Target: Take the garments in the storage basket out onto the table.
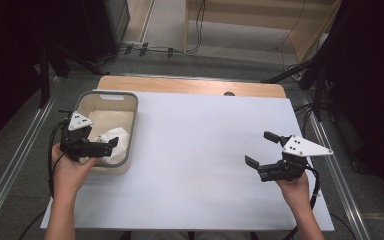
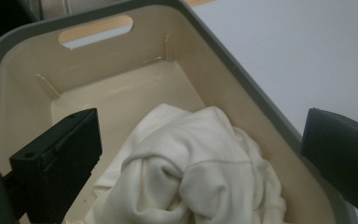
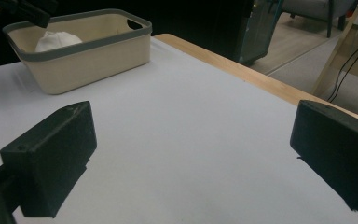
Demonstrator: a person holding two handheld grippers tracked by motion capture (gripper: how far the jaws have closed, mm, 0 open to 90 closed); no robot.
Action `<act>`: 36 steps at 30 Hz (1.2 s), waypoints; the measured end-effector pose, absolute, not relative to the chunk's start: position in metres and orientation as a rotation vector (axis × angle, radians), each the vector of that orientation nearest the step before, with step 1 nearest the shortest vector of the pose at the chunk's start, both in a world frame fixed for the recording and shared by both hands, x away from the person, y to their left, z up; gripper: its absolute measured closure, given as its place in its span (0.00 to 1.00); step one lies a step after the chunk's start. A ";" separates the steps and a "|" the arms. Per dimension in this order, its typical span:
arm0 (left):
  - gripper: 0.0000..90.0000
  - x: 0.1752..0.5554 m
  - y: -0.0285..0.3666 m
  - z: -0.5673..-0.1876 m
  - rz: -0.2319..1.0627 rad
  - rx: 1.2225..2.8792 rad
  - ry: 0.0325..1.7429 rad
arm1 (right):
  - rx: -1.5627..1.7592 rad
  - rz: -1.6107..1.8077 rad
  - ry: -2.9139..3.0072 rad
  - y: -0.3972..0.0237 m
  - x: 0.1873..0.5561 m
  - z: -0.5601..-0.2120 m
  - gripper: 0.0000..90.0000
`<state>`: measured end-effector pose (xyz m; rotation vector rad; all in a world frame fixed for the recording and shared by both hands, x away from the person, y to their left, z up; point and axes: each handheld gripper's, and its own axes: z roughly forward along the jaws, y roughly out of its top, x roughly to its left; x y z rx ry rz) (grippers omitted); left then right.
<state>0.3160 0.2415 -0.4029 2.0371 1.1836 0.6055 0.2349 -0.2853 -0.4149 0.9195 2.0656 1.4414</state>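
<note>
Hovering released over the basket (image 1: 132, 107) holding crumpled cloth (image 2: 191, 172) — left tongs (image 1: 111, 143); right tongs (image 1: 261, 148) released too.

Grey floor (image 1: 10, 165), trailing cables (image 1: 150, 50)

We see bare forearms; each hand (image 1: 70, 167) grips a black gripper (image 1: 265, 150) with blocky jaws, a grey three-cornered plate (image 1: 305, 146), and a black cable (image 1: 314, 192).

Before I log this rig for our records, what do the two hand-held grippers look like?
The left gripper and right gripper are black, each with two blocky, flat-faced jaws. Each carries a pale grey three-cornered plate on top, marked with small dark dots. A black cable trails back from each. The forearms are bare, with no sleeves in view.
</note>
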 end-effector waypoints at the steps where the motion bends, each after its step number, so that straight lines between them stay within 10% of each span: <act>1: 0.00 0.318 0.242 -0.405 0.598 2.045 1.196 | 0.921 1.442 2.065 -0.285 0.235 -0.415 0.00; 36: 0.08 0.341 0.233 -0.426 0.455 2.328 1.351 | 0.934 1.419 2.060 -0.289 0.235 -0.415 0.00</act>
